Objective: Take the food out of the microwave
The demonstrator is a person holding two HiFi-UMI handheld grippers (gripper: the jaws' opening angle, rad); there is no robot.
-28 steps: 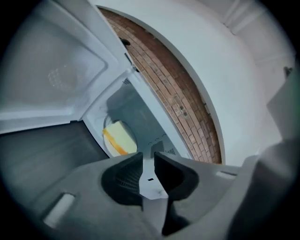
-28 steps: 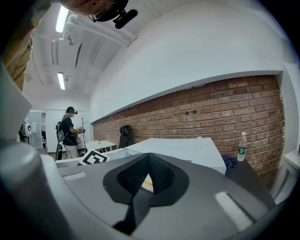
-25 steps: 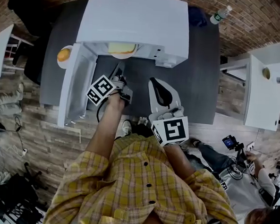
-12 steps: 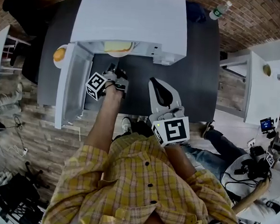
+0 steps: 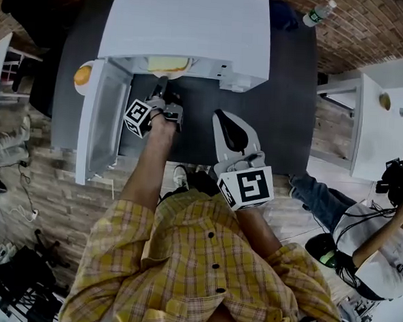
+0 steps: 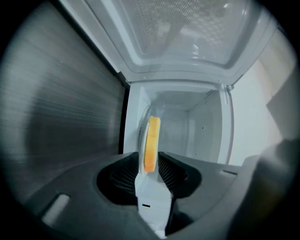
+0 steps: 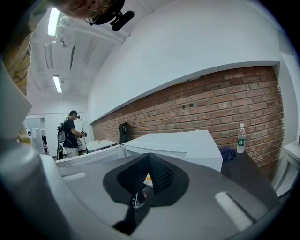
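The white microwave (image 5: 189,27) stands on a dark table (image 5: 286,114) with its door (image 5: 98,123) swung open to the left. Inside it, at the opening, a white plate carries yellow food (image 5: 168,64). My left gripper (image 5: 161,90) is rolled on its side just in front of the opening. Its jaws are opening and stand apart. In the left gripper view the food (image 6: 152,140) and the plate's rim show edge-on in the gap of the left gripper (image 6: 150,164), and the pads do not press on them. My right gripper (image 5: 225,123) hovers over the table's front, shut and empty, as the right gripper view (image 7: 149,174) also shows.
A small plate with an orange (image 5: 82,76) sits left of the microwave, behind the door. A water bottle (image 5: 317,20) and a blue cloth (image 5: 281,22) lie at the table's back right. A white side table (image 5: 377,133) and a person (image 5: 373,249) are at the right.
My left gripper has moved forward to the microwave's opening and rolled, its marker cube now facing left. The right gripper has stayed in place.
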